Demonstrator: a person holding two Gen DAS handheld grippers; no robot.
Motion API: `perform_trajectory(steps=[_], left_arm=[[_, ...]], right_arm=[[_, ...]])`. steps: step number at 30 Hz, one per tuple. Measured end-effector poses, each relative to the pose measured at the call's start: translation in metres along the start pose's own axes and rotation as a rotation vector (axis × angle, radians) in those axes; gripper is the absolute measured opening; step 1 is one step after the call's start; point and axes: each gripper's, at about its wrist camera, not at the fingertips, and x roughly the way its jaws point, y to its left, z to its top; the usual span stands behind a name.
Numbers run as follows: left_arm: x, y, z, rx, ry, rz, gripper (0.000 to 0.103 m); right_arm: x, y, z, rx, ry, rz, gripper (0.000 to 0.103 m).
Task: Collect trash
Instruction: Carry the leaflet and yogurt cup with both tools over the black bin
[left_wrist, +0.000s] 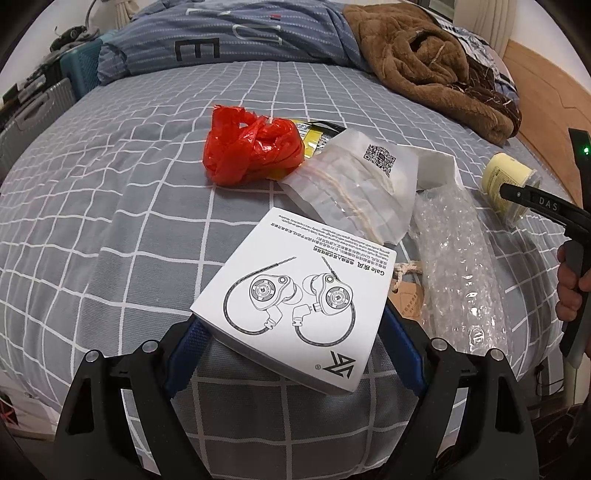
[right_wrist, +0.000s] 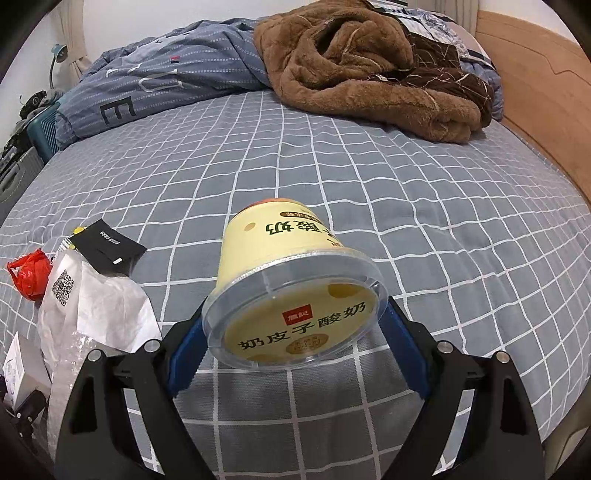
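A white earphone box (left_wrist: 295, 306) with a line drawing on its lid sits tilted between the blue pads (left_wrist: 184, 350) of my left gripper (left_wrist: 291, 321), which is shut on its sides. My right gripper (right_wrist: 293, 332) is shut on a pale yellow yogurt cup (right_wrist: 295, 295), tilted with its clear lid toward the camera. The left wrist view shows that cup (left_wrist: 506, 184) at the far right. A red plastic bag (left_wrist: 251, 147), a frosted bag with a QR code (left_wrist: 354, 184), bubble wrap (left_wrist: 458, 266) and a yellow-black packet (left_wrist: 314, 134) lie on the grey checked sheet (left_wrist: 110, 221).
A brown fleece blanket (right_wrist: 369, 66) and a blue duvet (right_wrist: 166, 77) are heaped at the far side of the bed. A wooden headboard (right_wrist: 535, 92) runs along the right. Suitcases (left_wrist: 37, 110) stand beyond the left edge. A cardboard tag (left_wrist: 406, 295) lies by the bubble wrap.
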Motion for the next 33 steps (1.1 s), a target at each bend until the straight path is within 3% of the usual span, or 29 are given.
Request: perform_trajectory(steps=[9,33], left_arm=[[-0.019,0.003,0.007,-0.005,-0.038,0.019,0.084],[-0.105,-0.006,0.002,-0.022,-0.137,0.034,0.084]], right_arm=[[-0.023,0.002,-0.002,-0.007,-0.036,-0.008,0.083],[-0.149,0.019,-0.043,-0.021,-0.162,0.027,0.084]])
